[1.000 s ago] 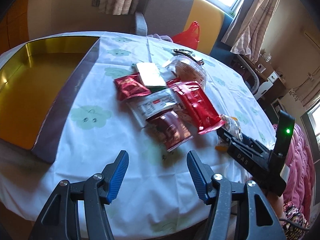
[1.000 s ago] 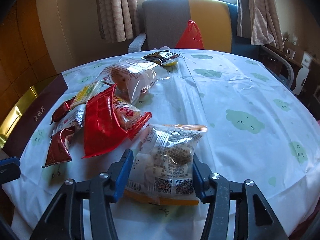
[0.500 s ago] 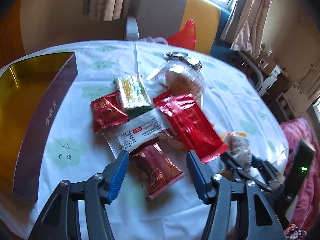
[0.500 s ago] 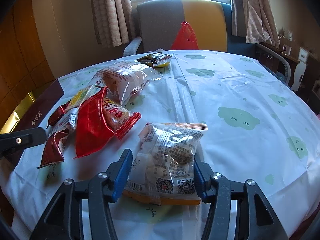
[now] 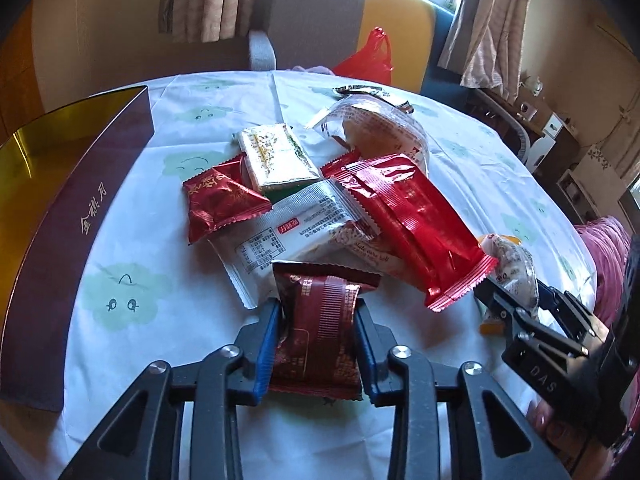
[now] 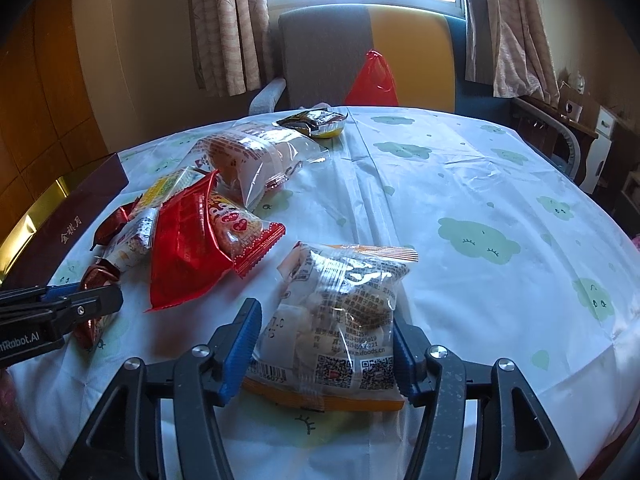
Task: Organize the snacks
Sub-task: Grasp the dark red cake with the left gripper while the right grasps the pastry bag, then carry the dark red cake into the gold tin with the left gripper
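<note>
My left gripper (image 5: 316, 308) is closing on a dark red snack packet (image 5: 320, 332) at the near edge of the snack pile, and its blue pads press the packet's two sides. The right wrist view shows this gripper (image 6: 100, 296) at the left with the packet (image 6: 96, 280) in it. A clear bag of pale snacks (image 6: 340, 312) lies on the table between the pads of my right gripper (image 6: 325, 312). Those jaws are opening slightly, but the pads still touch the bag's edges. An open box with a gold inside and a maroon wall (image 5: 80, 208) stands at the left.
The pile on the cloud-print tablecloth (image 6: 480, 208) holds a long red packet (image 5: 412, 216), a white wrapper (image 5: 296, 232), a small red packet (image 5: 220, 200), a yellow-green packet (image 5: 276, 156) and a clear bread bag (image 5: 380, 128). A chair (image 6: 360, 48) with a red plastic bag (image 6: 374, 80) stands behind the table.
My left gripper has come down and forward to the pile and closed from wide open onto the dark red packet. The right gripper stays in place, its jaws a little wider around the clear bag.
</note>
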`<state>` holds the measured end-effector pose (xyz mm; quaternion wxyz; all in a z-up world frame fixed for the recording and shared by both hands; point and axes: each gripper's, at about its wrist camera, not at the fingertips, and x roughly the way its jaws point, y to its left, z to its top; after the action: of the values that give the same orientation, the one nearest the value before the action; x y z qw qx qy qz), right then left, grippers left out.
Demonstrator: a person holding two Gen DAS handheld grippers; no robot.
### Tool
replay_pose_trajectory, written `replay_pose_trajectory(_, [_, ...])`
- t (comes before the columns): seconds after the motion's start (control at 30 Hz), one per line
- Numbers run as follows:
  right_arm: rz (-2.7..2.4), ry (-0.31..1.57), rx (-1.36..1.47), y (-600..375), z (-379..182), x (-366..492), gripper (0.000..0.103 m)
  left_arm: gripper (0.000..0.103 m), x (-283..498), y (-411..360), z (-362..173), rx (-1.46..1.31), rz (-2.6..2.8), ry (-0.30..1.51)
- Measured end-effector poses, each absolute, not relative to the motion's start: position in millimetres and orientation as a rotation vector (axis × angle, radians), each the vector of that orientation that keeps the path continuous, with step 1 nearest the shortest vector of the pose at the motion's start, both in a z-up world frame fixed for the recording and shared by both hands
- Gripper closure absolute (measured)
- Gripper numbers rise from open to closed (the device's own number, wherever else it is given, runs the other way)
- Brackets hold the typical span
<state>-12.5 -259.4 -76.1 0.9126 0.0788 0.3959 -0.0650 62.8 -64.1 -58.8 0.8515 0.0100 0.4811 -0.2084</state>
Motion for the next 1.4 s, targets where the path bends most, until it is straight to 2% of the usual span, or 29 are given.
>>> replay_pose_trajectory(0.7, [-0.158, 0.808, 0.182, -258.5, -74.2, -14.8, 0.045, 0.077, 34.1, -37.0, -55.6, -0.006, -0.476, 0.917])
replay_pose_trajectory(1.4, [-0.175, 0.817, 0.176, -254.5, -74.2, -15.5, 0.045, 0.077, 21.7, 3.8, -9.2, -0.025, -0.431, 0.783])
